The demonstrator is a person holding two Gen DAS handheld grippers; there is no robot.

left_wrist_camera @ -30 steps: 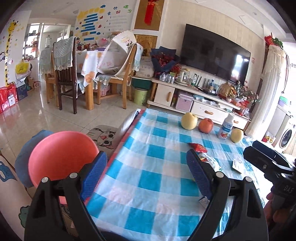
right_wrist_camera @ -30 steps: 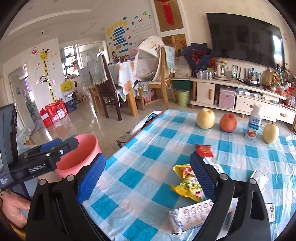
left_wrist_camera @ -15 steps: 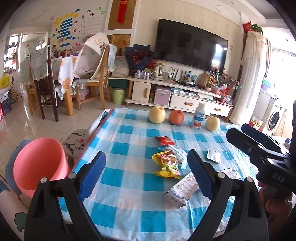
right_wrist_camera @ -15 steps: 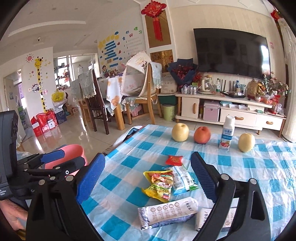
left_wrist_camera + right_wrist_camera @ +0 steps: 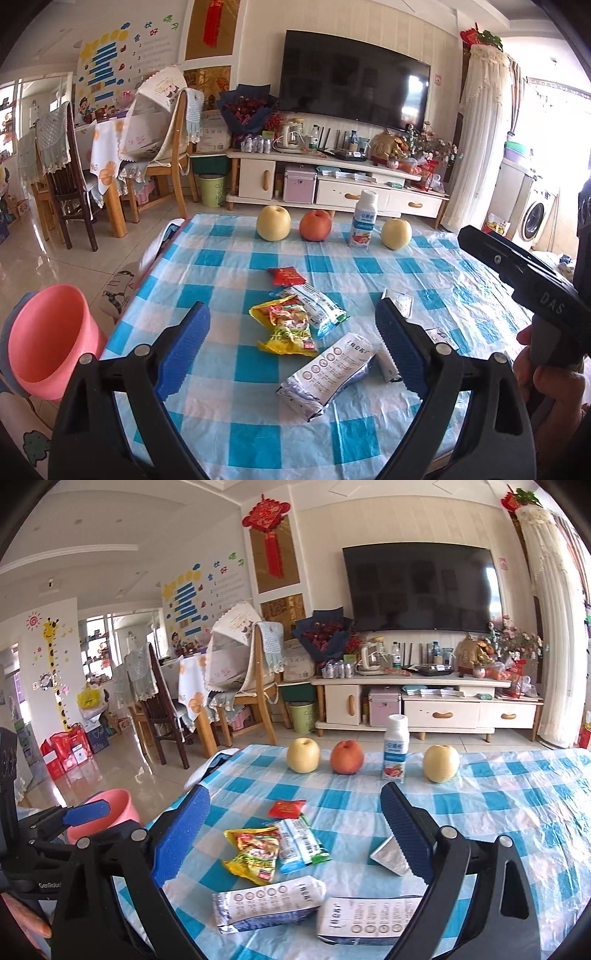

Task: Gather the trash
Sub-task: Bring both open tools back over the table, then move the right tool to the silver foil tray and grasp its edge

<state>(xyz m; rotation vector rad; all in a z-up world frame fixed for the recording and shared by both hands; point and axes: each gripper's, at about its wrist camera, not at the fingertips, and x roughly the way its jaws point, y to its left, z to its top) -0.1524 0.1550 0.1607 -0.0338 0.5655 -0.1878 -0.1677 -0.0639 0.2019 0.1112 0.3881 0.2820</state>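
Trash lies on a blue-and-white checked tablecloth [image 5: 221, 258]: a yellow snack wrapper [image 5: 288, 328] [image 5: 255, 853], a blue-white wrapper [image 5: 314, 306] [image 5: 299, 842], a small red packet [image 5: 286, 275] [image 5: 287, 808], a white pouch [image 5: 328, 373] [image 5: 266, 901], a second white pouch [image 5: 369, 919] and a silver sachet [image 5: 400, 304] [image 5: 388, 856]. A pink bin [image 5: 48, 343] [image 5: 101, 812] stands off the table's left edge. My left gripper [image 5: 291, 347] is open above the near table edge. My right gripper [image 5: 295, 834] is open too, nothing between its fingers.
Two yellow pears [image 5: 273, 223] [image 5: 396, 233], a red apple [image 5: 315, 225] and a small drink bottle [image 5: 364, 225] line the table's far side. Beyond are a TV cabinet [image 5: 332, 184], a dining table with chairs [image 5: 110, 155] and a green bin [image 5: 214, 190].
Both views have swung right and pulled back from the pink bin, so the wrappers now lie between the open fingers. No object on the table has moved.
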